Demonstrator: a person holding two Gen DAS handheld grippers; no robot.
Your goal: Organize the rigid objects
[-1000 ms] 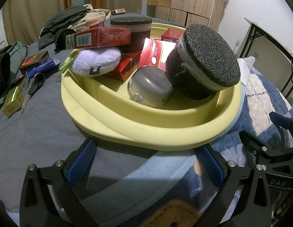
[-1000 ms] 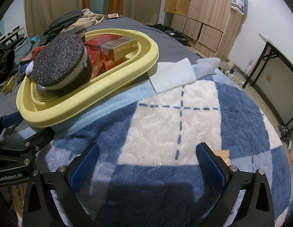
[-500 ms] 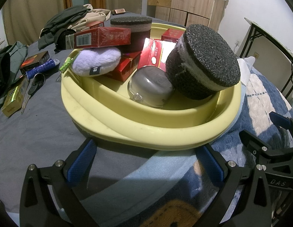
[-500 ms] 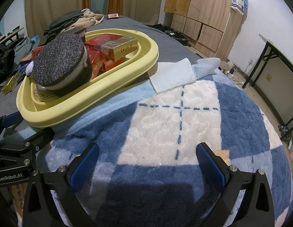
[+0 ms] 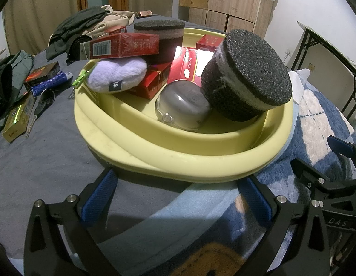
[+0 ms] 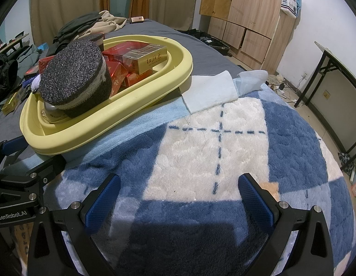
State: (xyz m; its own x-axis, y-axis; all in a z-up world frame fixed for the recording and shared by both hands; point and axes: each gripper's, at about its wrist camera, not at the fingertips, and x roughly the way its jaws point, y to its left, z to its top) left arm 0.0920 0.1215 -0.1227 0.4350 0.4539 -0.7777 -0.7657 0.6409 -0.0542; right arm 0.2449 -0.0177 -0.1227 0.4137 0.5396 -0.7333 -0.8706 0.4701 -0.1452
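Two blankets [image 6: 212, 151] on grey bed [image 5: 35, 161], yellow basin [image 5: 178, 158], wooden wardrobes [image 6: 251, 16].

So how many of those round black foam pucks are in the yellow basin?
2. One black foam puck leans tilted against the yellow basin near rim, beside the metal bowl; the other stands upright at the far side. More may be hidden.

My left hand-held gripper [image 6: 15, 215] body reads "GenRobot.AI". My right hand-held gripper [image 5: 336, 223] body shows "DAS". Gold carton [image 6: 145, 59] carries red Chinese characters; barcode on red carton [image 5: 122, 46].
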